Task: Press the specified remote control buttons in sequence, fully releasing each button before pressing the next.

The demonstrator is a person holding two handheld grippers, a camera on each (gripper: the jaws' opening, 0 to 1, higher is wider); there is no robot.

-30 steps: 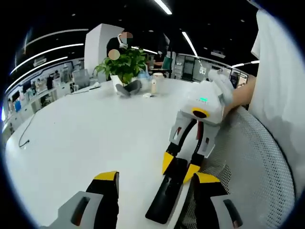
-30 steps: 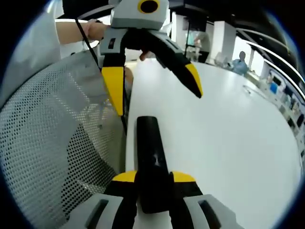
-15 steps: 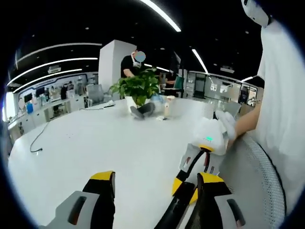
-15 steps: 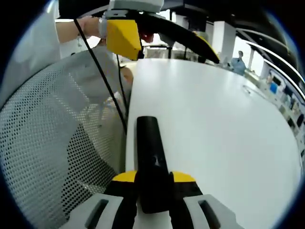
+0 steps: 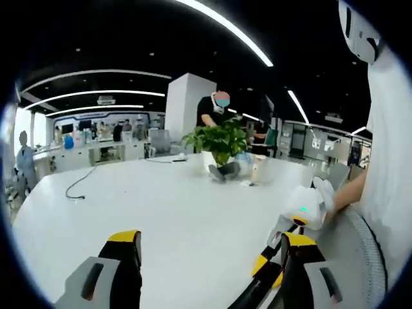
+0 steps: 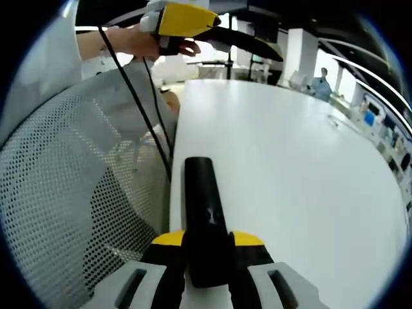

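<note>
A black remote control (image 6: 205, 222) lies on the white table (image 6: 302, 167) at its near edge, pinched between the right gripper (image 6: 207, 248) jaws, while the left gripper (image 5: 209, 254), jaws spread, hovers well above it, pressing nothing, so presses seemingly remain.

Open-plan office, ceiling light strips (image 5: 225, 26)

Colours: black remote, white bench, yellow-tipped hand-held grippers.
Remote control (image 6: 205, 219) glossy black; bench (image 6: 290, 167) plain white; right hand-held gripper (image 6: 208, 243) black jaws, yellow tips, grey body; left hand-held gripper (image 5: 209, 257) same black, yellow, grey; chair back (image 6: 71, 193) white mesh with a dark dot pattern; plant (image 5: 221, 140) green leaves, white pot; person's sleeve (image 5: 389, 148) white; cable (image 5: 77, 187) black.
</note>
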